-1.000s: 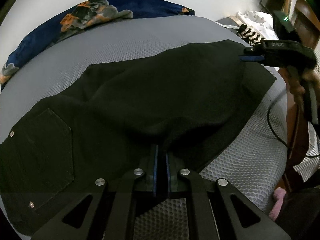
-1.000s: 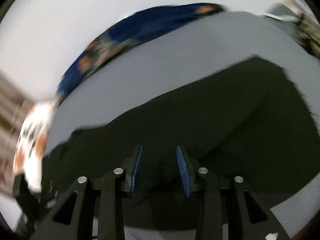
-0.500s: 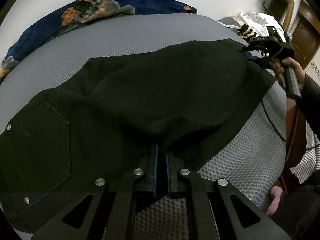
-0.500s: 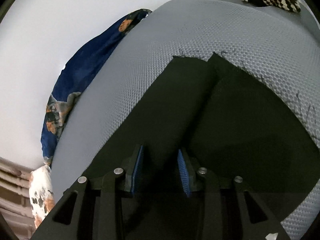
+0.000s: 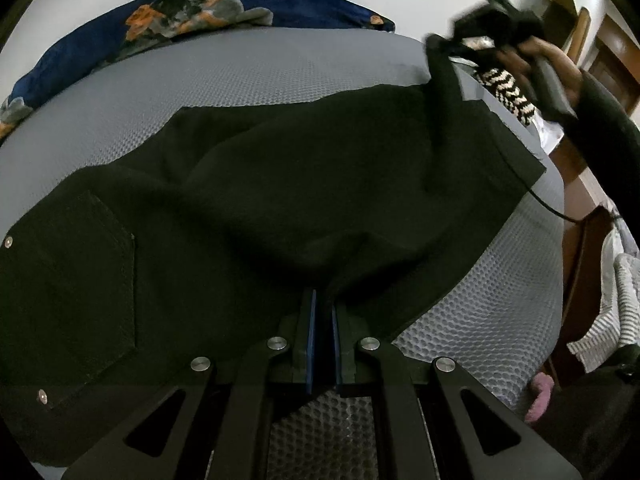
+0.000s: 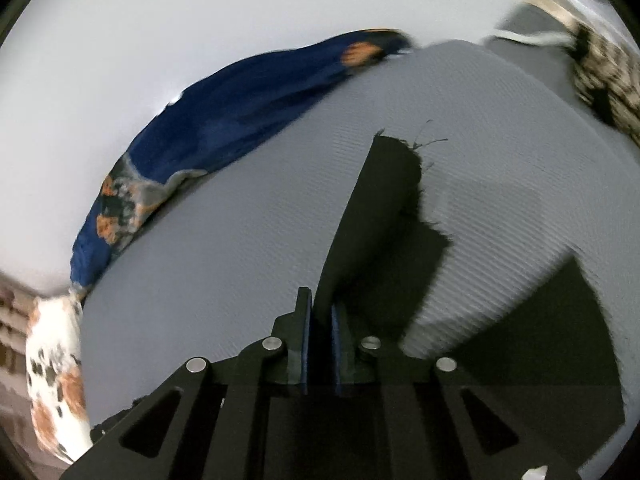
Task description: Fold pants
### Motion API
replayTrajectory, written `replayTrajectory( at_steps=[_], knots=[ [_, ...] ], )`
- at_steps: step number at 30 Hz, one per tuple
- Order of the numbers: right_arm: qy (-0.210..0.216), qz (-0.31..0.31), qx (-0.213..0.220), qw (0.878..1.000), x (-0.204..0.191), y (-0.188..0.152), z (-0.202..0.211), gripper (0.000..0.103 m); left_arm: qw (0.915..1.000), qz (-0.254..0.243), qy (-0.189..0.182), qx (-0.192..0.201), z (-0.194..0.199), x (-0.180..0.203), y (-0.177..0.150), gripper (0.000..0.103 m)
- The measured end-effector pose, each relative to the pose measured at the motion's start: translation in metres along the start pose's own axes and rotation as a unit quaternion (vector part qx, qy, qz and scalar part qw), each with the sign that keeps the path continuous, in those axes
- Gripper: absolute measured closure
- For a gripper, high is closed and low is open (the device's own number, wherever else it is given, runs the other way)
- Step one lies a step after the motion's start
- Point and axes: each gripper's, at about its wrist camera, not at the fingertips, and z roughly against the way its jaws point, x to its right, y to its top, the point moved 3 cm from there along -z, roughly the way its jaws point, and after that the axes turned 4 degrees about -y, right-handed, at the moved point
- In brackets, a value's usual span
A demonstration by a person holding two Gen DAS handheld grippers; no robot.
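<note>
The black pants (image 5: 248, 200) lie spread across the grey mattress (image 5: 248, 76), back pocket at the left of the left view and hems at the upper right. At bottom centre the left gripper (image 5: 323, 312) is pressed together on a pulled-up fold of the pants. The right gripper (image 6: 320, 320), its jaws closing, pinches a hem corner raised off the mattress, with a blue pillow (image 5: 280, 0) along the top and a striped cloth (image 5: 506, 88) at the right.

A grey bed (image 5: 304, 68) carries black pants (image 5: 280, 184) at its centre, a blue blanket (image 5: 200, 12) along 11 o'clock.
</note>
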Motion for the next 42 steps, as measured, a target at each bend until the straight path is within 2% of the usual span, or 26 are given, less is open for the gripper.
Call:
replayTrajectory(
  at_steps=[1,2,4,6,9,11,14,16,19,22,26,29,34,36,37,42],
  knots=[
    [0.008,0.008,-0.008,1.0,-0.014,0.003,-0.01,0.08,1.0,0.002,-0.001,0.0,0.0,-0.001,0.0,0.096],
    [0.024,0.015,-0.015,0.999,-0.025,0.005,-0.018,0.067,1.0,0.003,-0.002,0.0,0.0,-0.001,0.0,0.096],
    [0.062,0.037,-0.027,0.997,-0.046,0.006,-0.031,0.056,1.0,0.007,-0.002,-0.002,-0.001,-0.002,0.0,0.096],
    [0.069,0.061,-0.029,0.995,-0.061,0.005,-0.035,0.056,0.9999,0.01,-0.005,-0.003,-0.002,-0.004,-0.001,0.096],
    [0.079,0.075,-0.018,0.994,-0.061,0.002,-0.026,0.056,0.9999,0.012,-0.009,-0.006,-0.003,-0.006,-0.002,0.096],
    [0.075,0.067,-0.015,0.995,-0.046,0.003,-0.02,0.056,0.9998,0.014,-0.013,-0.008,-0.004,-0.008,-0.002,0.096],
    [0.067,0.022,-0.014,0.997,-0.008,0.008,-0.014,0.056,0.9996,0.02,-0.018,-0.01,-0.006,-0.011,-0.002,0.096],
    [0.06,-0.008,-0.01,0.998,0.016,0.013,-0.013,0.059,0.9994,0.024,-0.021,-0.01,-0.007,-0.011,-0.004,0.096],
    [0.066,-0.052,-0.027,0.996,0.043,0.017,-0.019,0.066,0.9993,0.028,-0.024,-0.009,-0.007,-0.013,-0.006,0.096],
    [0.07,-0.076,-0.034,0.994,0.056,0.019,-0.029,0.069,0.9992,0.03,-0.026,-0.009,-0.008,-0.014,-0.007,0.096],
    [0.075,-0.088,-0.043,0.992,0.058,0.02,-0.044,0.076,0.9991,0.033,-0.026,-0.009,-0.008,-0.015,-0.007,0.096],
    [0.073,-0.092,-0.051,0.992,0.056,0.022,-0.056,0.078,0.9991,0.033,-0.027,-0.01,-0.008,-0.017,-0.007,0.096],
    [0.06,-0.098,-0.038,0.993,0.053,0.035,-0.07,0.078,0.9989,0.036,-0.027,-0.011,-0.007,-0.018,-0.007,0.096],
    [0.064,-0.102,-0.035,0.992,0.05,0.041,-0.073,0.085,0.9989,0.036,-0.027,-0.011,-0.008,-0.018,-0.007,0.096],
    [0.068,-0.1,-0.038,0.992,0.048,0.044,-0.075,0.095,0.9989,0.036,-0.027,-0.011,-0.008,-0.018,-0.006,0.096],
    [0.069,-0.057,-0.008,0.996,0.034,0.045,-0.046,0.099,0.9991,0.036,-0.022,-0.011,-0.009,-0.016,-0.005,0.096]
  ],
)
